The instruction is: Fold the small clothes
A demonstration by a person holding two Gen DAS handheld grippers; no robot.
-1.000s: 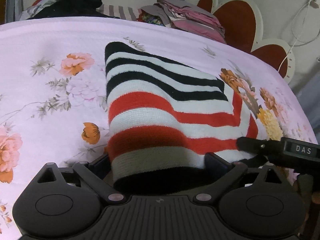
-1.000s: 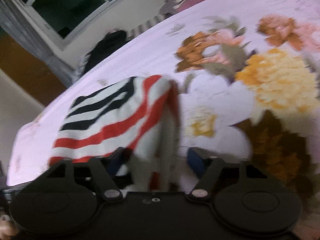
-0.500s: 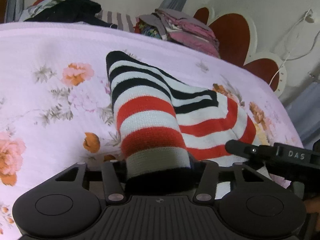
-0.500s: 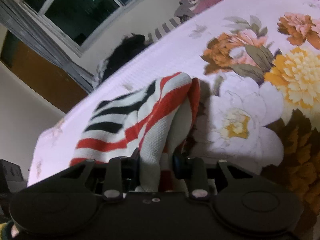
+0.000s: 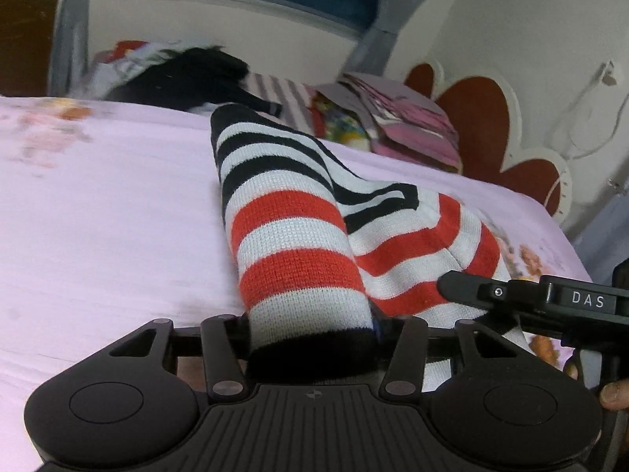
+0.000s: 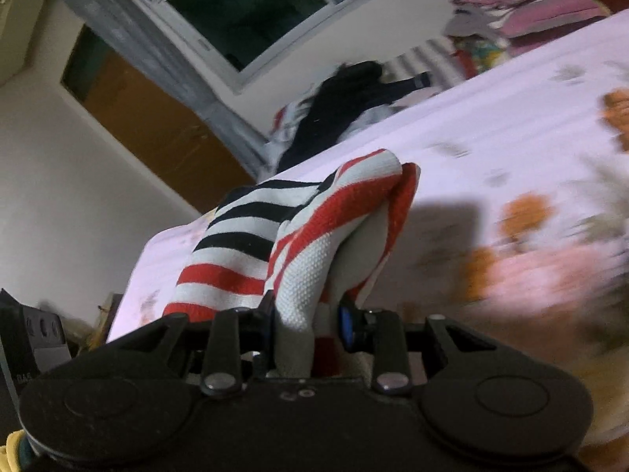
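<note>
A small knitted garment (image 5: 298, 236) with black, white and red stripes is lifted off the pink floral bedspread (image 5: 98, 216). My left gripper (image 5: 314, 326) is shut on its black hem, which bunches between the pads. In the right wrist view the same striped garment (image 6: 275, 251) hangs folded over itself, and my right gripper (image 6: 306, 322) is shut on its white and red edge. The right gripper (image 5: 511, 299) also shows in the left wrist view, low on the right beside the cloth, held by a hand (image 5: 613, 393).
Piled clothes lie along the far edge of the bed: a black heap (image 5: 184, 78) and folded pink and grey items (image 5: 401, 118). A red and white headboard (image 5: 491, 118) stands at the right. A window (image 6: 243, 11) and a wooden door (image 6: 149, 118) are behind.
Both grippers closed on the garment's near edge, then lifted it and carried it forward over the bed. The cloth went from lying flat to hanging bunched and doubled over.
</note>
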